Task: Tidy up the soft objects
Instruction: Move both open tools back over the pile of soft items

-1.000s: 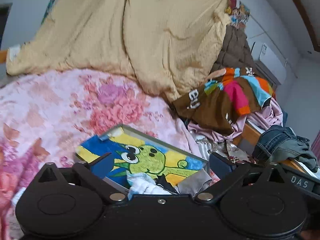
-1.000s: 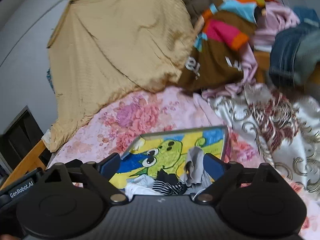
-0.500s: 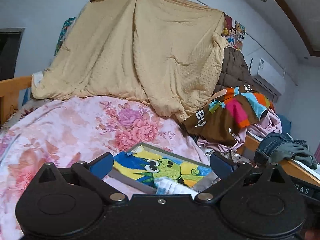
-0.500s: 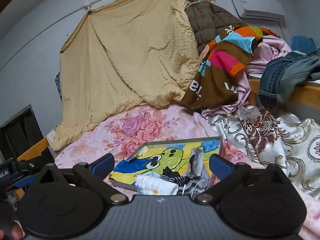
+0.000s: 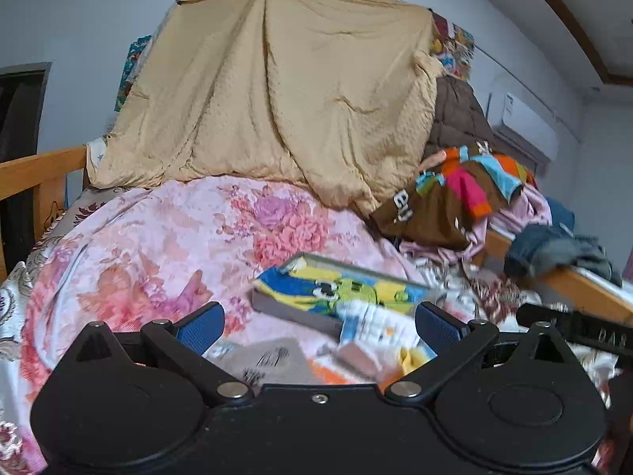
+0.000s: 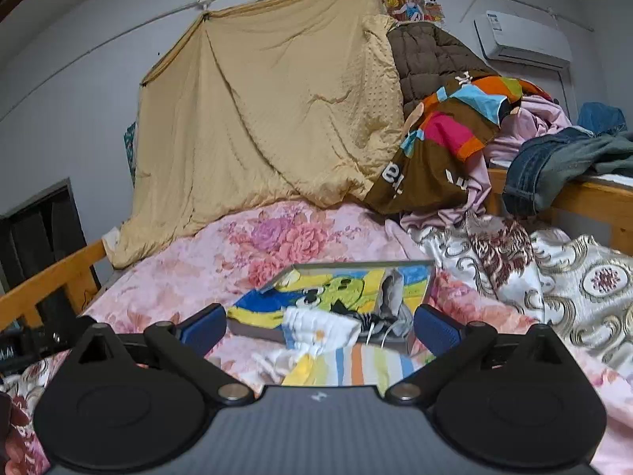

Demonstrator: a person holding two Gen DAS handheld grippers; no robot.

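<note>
A shallow grey box point(image 5: 292, 310) point(image 6: 253, 328) with a green cartoon frog on blue and yellow lies on the pink floral bedspread point(image 5: 166, 253) point(image 6: 245, 253). Small soft items rest in and in front of it: a white cloth point(image 6: 316, 326), dark striped socks point(image 6: 372, 318), a grey sock point(image 6: 389, 291), a pastel striped cloth point(image 6: 356, 366), and a grey piece point(image 5: 269, 358). My left gripper point(image 5: 318, 324) stands open, back from the box, with nothing between its blue pads. My right gripper point(image 6: 318, 324) is open too, empty, in front of the box.
A tan blanket point(image 5: 277, 99) hangs at the back. A heap of clothes, brown and multicoloured point(image 6: 447, 138), pink, and jeans point(image 6: 546, 166), sits at the right on a wooden rail point(image 6: 593, 194). A patterned satin cover point(image 6: 554, 273) lies right. A wooden bed rail point(image 5: 35, 178) runs along the left.
Both grippers have pulled back from the frog box, which now looks smaller and farther. More loose cloths show in front of it. Both views have levelled and show more wall.
</note>
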